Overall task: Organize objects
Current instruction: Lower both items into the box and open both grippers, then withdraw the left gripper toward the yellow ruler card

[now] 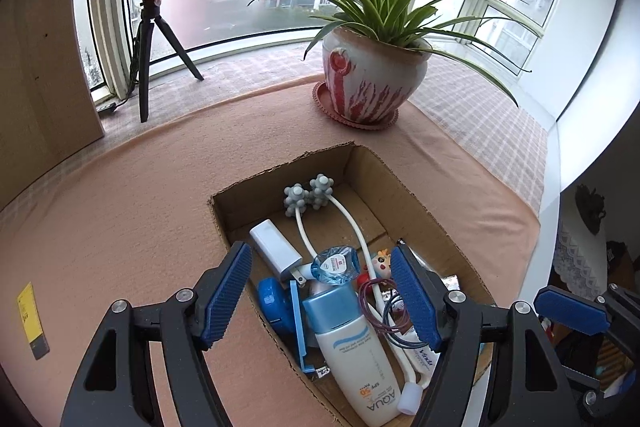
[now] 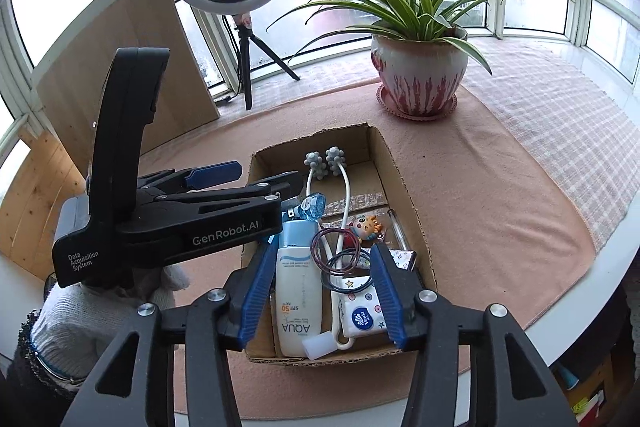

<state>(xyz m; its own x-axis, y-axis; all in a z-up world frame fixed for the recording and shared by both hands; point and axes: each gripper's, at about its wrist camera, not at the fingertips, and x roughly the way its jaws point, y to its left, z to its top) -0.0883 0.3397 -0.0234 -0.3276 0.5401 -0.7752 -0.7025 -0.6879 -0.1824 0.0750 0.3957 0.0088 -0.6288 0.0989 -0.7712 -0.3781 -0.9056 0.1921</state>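
An open cardboard box [image 1: 400, 195] [image 2: 404, 195] sits on the pink cloth. Inside lie a white AQUA sunscreen bottle [image 1: 352, 351] [image 2: 298, 287], a white massager with grey knobbed balls [image 1: 308, 197] [image 2: 326, 163], a white charger [image 1: 274, 247], a clear blue packet [image 1: 336, 265], a blue fan-like thing [image 1: 276, 303], hair bands [image 1: 380, 303] [image 2: 332, 247], a cartoon figure [image 1: 382, 261] [image 2: 366, 227] and a tissue pack [image 2: 360, 319]. My left gripper [image 1: 320, 291] [image 2: 256, 177] hovers open over the box's left side. My right gripper [image 2: 320, 287] [image 1: 572, 311] is open above the near end, pads touching nothing.
A potted spider plant [image 1: 368, 83] [image 2: 420, 67] stands behind the box. A ring light on a tripod [image 1: 150, 39] [image 2: 244, 59] and a brown board [image 1: 44, 67] are at the back left. A gloved hand [image 2: 80, 323] holds the left gripper. The table's edge curves at the right.
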